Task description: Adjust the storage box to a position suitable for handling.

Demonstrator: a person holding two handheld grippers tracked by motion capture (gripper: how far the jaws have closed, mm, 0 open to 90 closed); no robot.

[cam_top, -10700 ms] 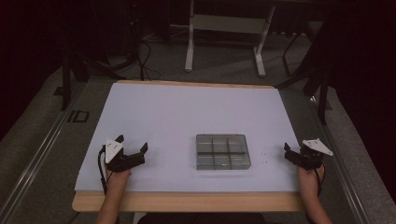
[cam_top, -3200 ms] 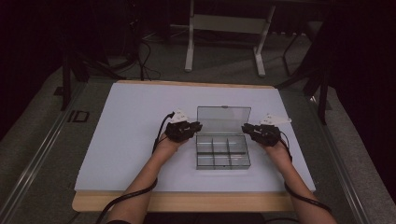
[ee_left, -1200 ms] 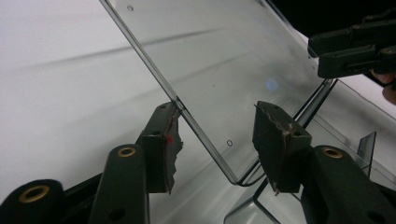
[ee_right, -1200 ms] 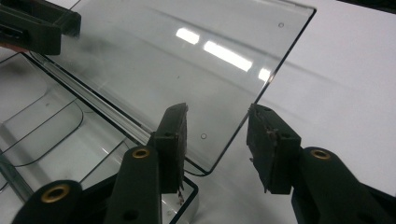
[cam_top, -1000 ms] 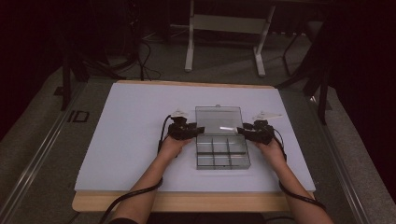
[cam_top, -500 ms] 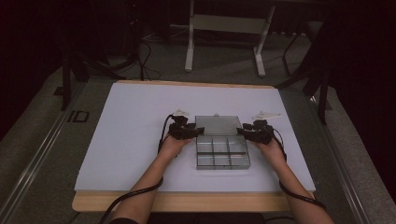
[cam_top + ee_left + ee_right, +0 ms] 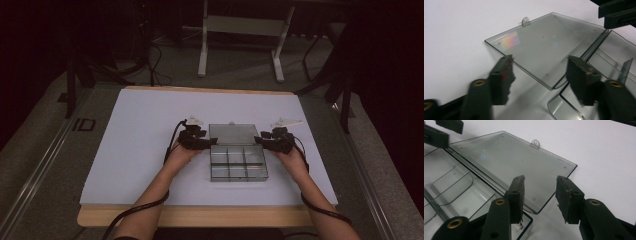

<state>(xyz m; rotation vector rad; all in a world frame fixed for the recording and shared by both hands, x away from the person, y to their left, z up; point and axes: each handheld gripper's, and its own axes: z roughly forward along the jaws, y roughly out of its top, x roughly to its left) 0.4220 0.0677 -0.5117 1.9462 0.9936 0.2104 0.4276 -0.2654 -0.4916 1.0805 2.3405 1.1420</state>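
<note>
On the white tabletop (image 7: 150,145) lies the clear plastic compartment box (image 7: 238,163), lid (image 7: 544,47) flat open (light, stiff, slippery). Left tongs (image 7: 541,72), just opening, and right tongs (image 7: 539,195) both gape empty; grip thin lid edges.

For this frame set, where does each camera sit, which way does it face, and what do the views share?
High view: above the person's side, facing forward and down on the table; both forearms, the left gripper and the right gripper flank the clear compartment box.
Left gripper view: rides the left gripper, looking along its open jaws at the lid.
Right gripper view: rides the right gripper, jaws open over the lid's corner.
Shared: the opened lid, lying flat.
</note>
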